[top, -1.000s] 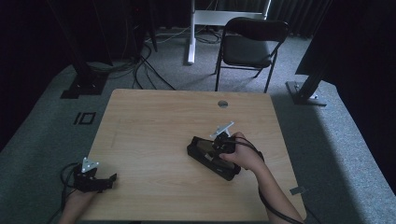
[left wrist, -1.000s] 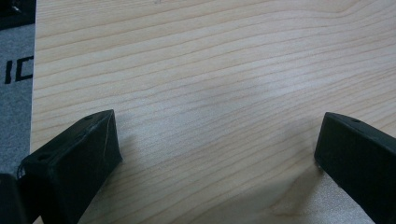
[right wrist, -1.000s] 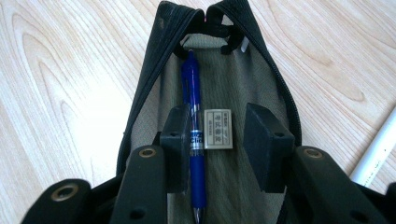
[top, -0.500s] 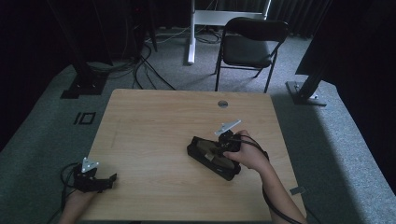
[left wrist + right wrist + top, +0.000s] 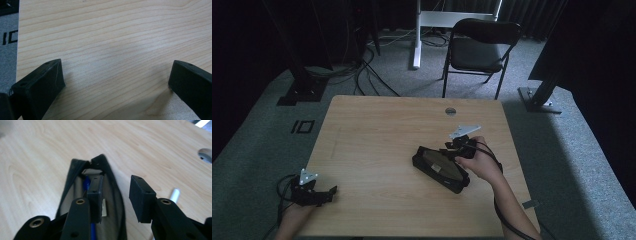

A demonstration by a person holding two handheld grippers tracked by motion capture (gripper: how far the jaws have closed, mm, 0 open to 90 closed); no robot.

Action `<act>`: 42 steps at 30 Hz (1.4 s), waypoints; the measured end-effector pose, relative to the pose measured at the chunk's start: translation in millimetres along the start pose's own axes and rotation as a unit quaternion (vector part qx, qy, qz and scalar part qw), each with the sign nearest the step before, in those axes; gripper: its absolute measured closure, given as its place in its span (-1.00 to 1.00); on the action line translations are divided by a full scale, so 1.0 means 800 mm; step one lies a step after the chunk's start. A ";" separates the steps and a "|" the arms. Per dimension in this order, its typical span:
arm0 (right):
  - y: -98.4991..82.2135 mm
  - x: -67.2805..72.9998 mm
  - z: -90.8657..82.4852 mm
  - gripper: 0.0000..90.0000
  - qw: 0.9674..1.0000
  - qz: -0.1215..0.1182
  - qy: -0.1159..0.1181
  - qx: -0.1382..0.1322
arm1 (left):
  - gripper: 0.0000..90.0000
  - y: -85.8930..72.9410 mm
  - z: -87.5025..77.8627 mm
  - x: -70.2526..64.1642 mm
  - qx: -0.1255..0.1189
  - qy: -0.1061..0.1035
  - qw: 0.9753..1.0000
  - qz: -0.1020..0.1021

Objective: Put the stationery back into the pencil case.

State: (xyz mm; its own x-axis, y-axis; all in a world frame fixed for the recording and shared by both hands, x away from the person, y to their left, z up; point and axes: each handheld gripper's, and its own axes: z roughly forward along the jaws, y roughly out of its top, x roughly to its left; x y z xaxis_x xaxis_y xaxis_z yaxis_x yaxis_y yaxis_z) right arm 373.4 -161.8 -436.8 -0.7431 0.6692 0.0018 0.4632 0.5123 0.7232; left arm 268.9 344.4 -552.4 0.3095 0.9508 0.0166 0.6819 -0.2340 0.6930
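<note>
Right gripper [image 5: 115, 195] part-open, one jaw inside unzipped black pouch [image 5: 75, 177]; blue pen [image 5: 86, 183] within.

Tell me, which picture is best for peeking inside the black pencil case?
The right gripper view: it looks straight into the open black pencil case, showing a blue pen inside. The high view shows the case small on the table, its inside hard to make out.

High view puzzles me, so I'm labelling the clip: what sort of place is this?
Probably a recording studio or lab, not a home: a lone wooden table on grey carpet, dark curtains behind, stand bases with trailing cables, and a folding chair.
</note>
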 end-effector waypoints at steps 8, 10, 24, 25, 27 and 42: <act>-0.010 -0.022 0.005 0.40 0.998 0.037 -0.047 -0.022 | -0.99 0.000 0.000 0.000 0.000 0.000 1.000 0.000; -0.015 -0.031 0.008 0.40 0.996 0.050 -0.064 -0.030 | -0.99 0.000 0.000 0.000 0.000 0.000 1.000 0.000; -0.040 -0.060 0.029 0.35 0.988 0.102 -0.113 -0.029 | -0.99 0.000 0.000 0.000 0.000 0.000 1.000 0.000; -0.042 -0.061 0.032 0.35 0.988 0.103 -0.114 -0.027 | -0.99 0.000 0.000 0.000 0.000 0.000 1.000 0.000; -0.047 -0.063 0.038 0.34 0.987 0.108 -0.116 -0.019 | -0.99 0.000 0.000 0.000 0.000 0.000 1.000 0.000; -0.082 -0.080 0.076 0.37 0.981 0.143 -0.128 0.020 | -0.99 0.000 0.000 0.000 0.000 0.000 1.000 0.000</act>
State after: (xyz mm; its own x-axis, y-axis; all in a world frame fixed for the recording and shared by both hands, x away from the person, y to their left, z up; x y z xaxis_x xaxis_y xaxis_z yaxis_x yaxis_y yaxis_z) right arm 419.8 -205.7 -526.2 -0.4355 0.8999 0.0233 0.6583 0.3007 0.6901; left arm 268.9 344.4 -552.4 0.3096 0.9507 0.0164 0.6822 -0.2341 0.6927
